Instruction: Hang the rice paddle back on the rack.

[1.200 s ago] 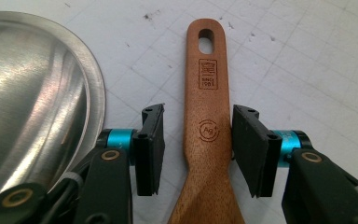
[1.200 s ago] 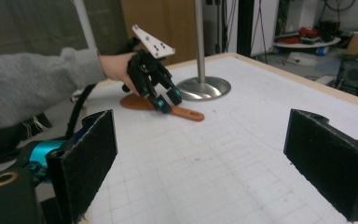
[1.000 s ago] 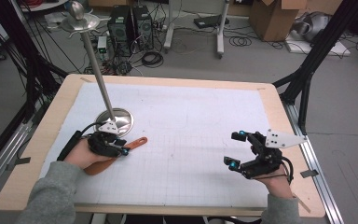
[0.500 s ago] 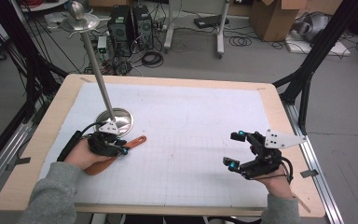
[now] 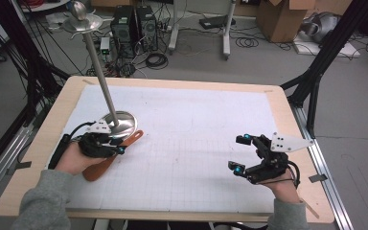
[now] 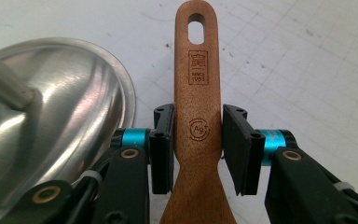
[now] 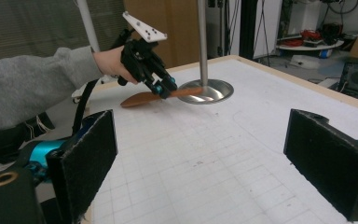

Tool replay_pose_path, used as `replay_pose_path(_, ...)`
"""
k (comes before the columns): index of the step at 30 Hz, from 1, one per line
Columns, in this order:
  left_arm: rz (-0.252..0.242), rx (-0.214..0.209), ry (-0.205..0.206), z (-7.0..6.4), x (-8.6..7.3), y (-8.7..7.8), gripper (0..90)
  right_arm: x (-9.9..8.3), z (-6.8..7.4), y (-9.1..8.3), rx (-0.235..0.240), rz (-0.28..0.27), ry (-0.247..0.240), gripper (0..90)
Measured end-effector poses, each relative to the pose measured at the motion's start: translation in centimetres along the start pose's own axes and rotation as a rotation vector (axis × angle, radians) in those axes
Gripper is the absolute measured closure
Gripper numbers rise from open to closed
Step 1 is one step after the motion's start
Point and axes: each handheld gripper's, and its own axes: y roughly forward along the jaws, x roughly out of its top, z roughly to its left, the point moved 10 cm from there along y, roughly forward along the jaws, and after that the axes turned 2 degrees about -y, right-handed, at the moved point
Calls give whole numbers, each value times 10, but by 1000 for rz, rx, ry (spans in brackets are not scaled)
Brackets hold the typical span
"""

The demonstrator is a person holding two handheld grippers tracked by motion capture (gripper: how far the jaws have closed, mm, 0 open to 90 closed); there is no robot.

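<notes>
Clamping the wooden spatula (image 6: 198,140) at its neck, lower centre of frame, left gripper (image 6: 198,149) holds a light, stiff, smooth item; right gripper (image 5: 239,153) stands wide, empty.

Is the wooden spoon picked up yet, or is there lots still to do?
Getting hold of it looks done: the left gripper has its jaws closed on the wooden spatula's handle, beside the metal stand's base. In hand: lifting it, since the blade looks close to the table. The right gripper waits open, holding nothing.
</notes>
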Motion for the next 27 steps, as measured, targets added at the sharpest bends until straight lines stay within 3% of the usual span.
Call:
replay_pose_path(4, -10, 20, -1, 1, -1, -12, 650, 0, 0, 4, 2, 3, -4, 84)
replay_pose_path(14, -90, 48, -3, -2, 8, -45, 650, 3, 1, 10, 19, 2, -9, 84)
replay_pose_path(22, -144, 39, -14, -9, 12, -63, 650, 3, -1, 16, 23, 5, -8, 84)
replay_pose_path(27, -162, 63, -29, -5, 12, -73, 650, 4, -1, 18, 33, 6, -5, 84)
